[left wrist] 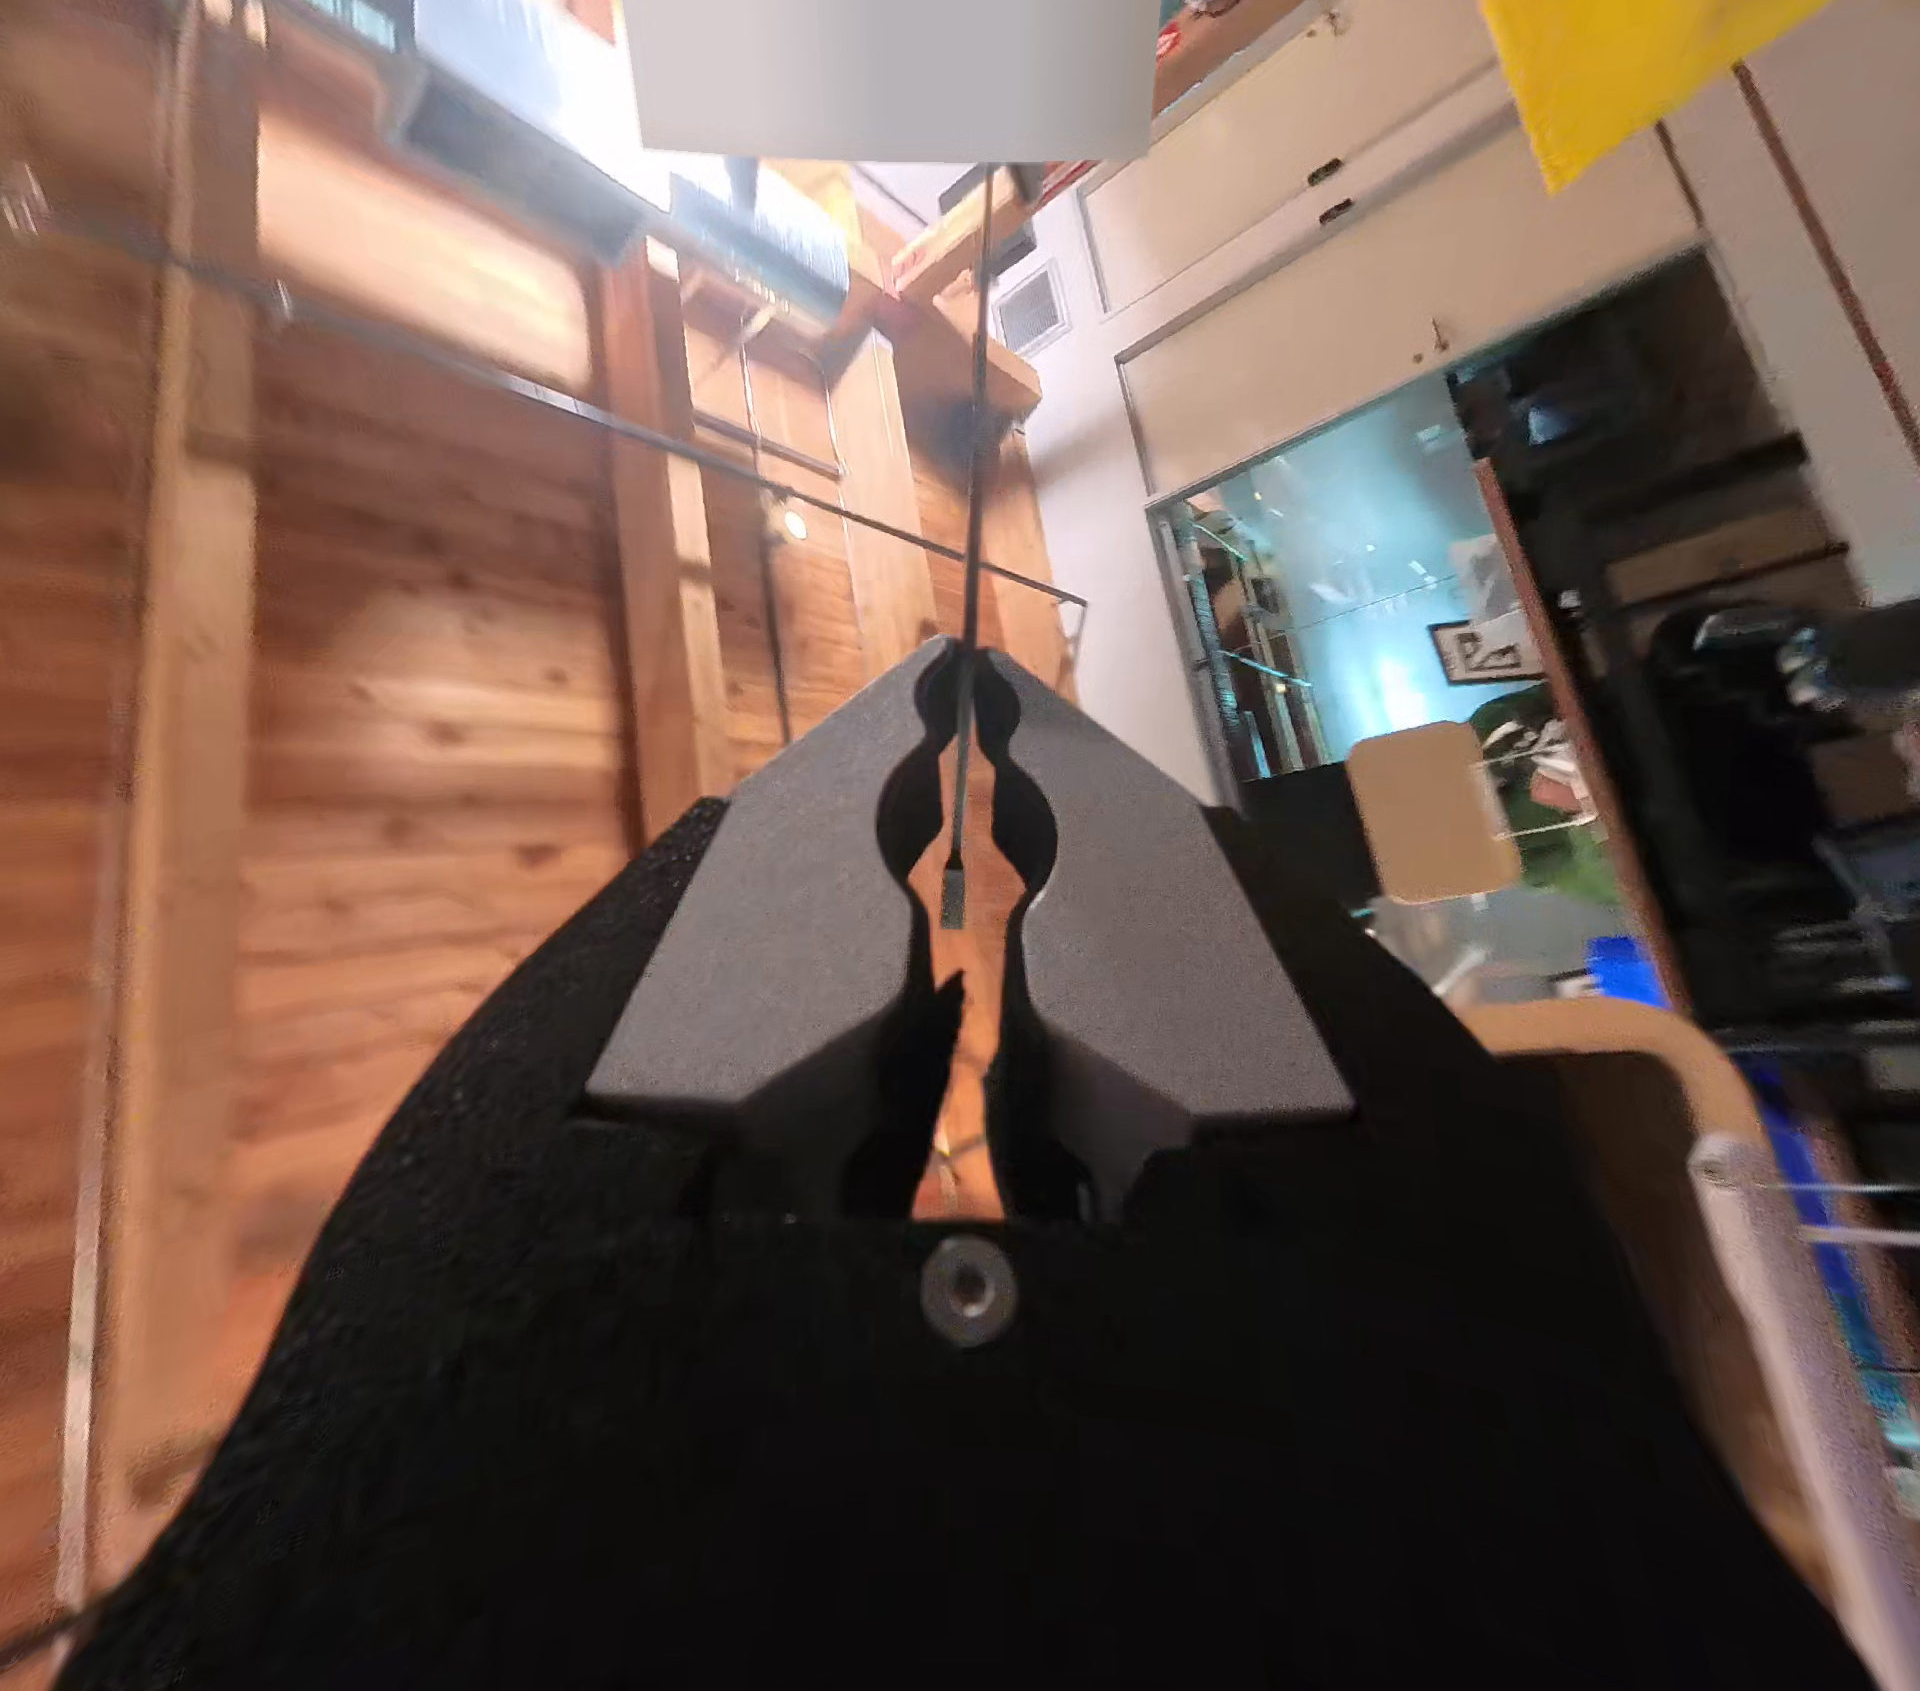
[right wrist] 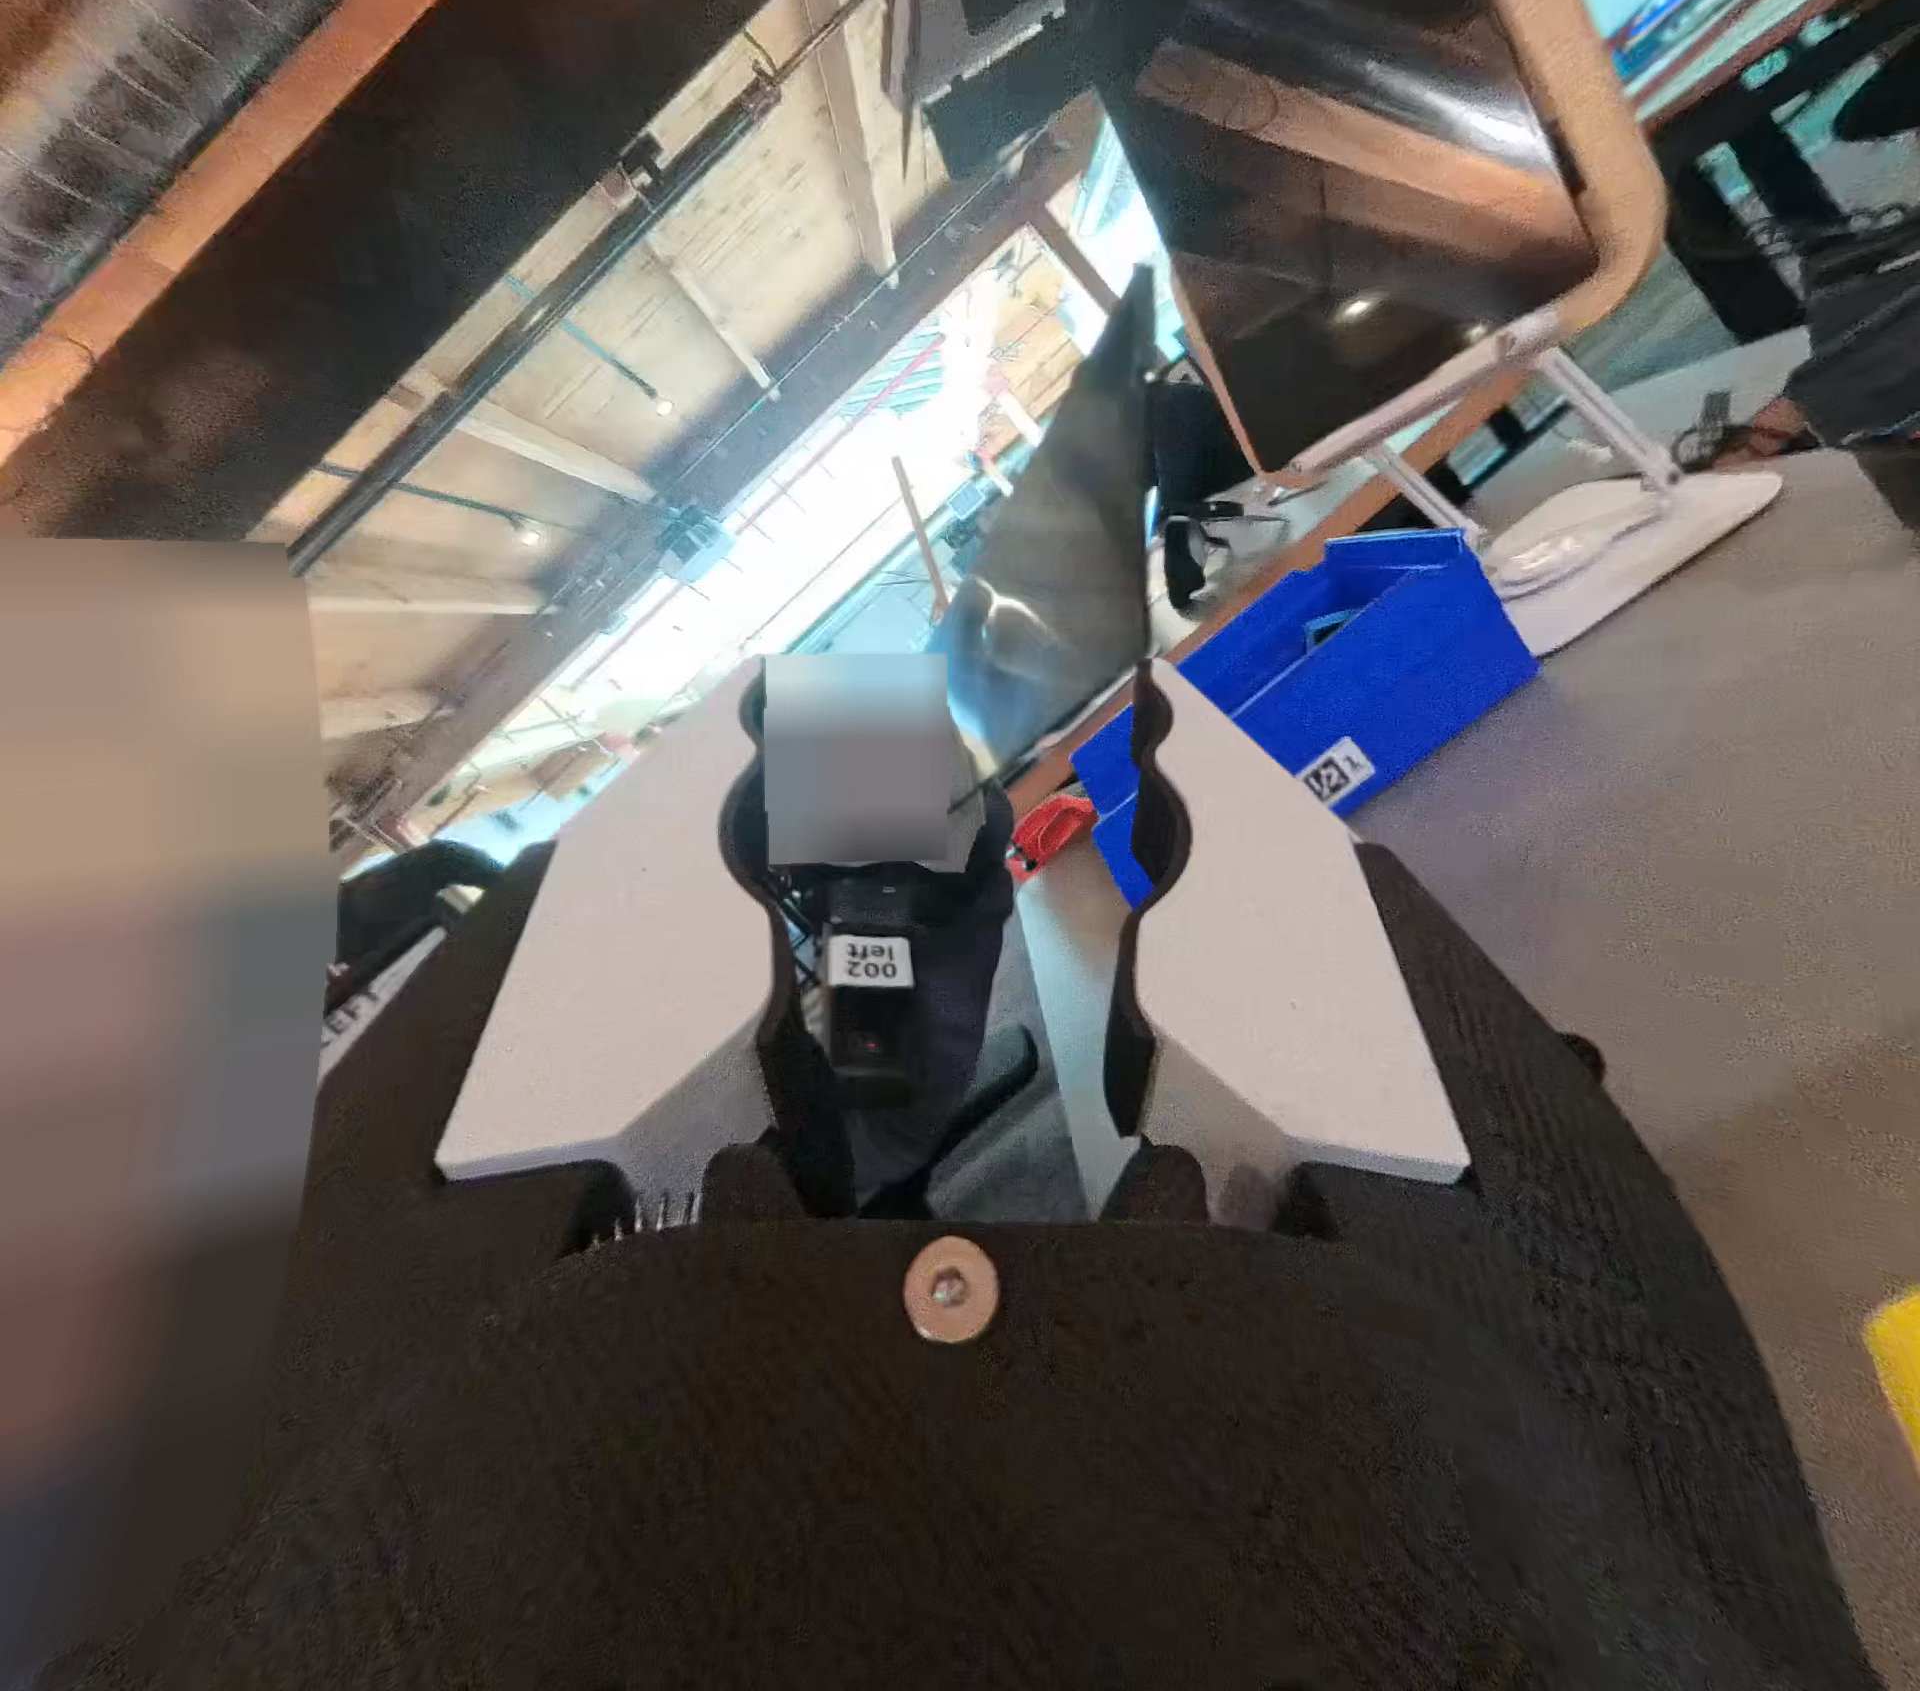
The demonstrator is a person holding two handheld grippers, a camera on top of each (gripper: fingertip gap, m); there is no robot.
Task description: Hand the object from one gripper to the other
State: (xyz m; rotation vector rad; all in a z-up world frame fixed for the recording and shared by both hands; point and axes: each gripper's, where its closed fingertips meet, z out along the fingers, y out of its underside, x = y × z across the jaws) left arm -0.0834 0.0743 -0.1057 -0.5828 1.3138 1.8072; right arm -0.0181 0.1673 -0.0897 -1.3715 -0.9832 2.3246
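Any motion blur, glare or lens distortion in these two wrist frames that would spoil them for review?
Left wrist view: background walls streaked by motion blur, while the left gripper and its thin cable stay sharp; straight lines bow from the wide lens. Right wrist view: sharper overall, the right gripper crisp, blown-out skylight glare at centre, blue bin clear.

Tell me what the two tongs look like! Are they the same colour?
No. The left tongs have dark grey fingers with wavy inner edges on a rough black body with one round bolt. The right tongs share that shape, but their fingers are white, and the bolt sits in a silver washer.
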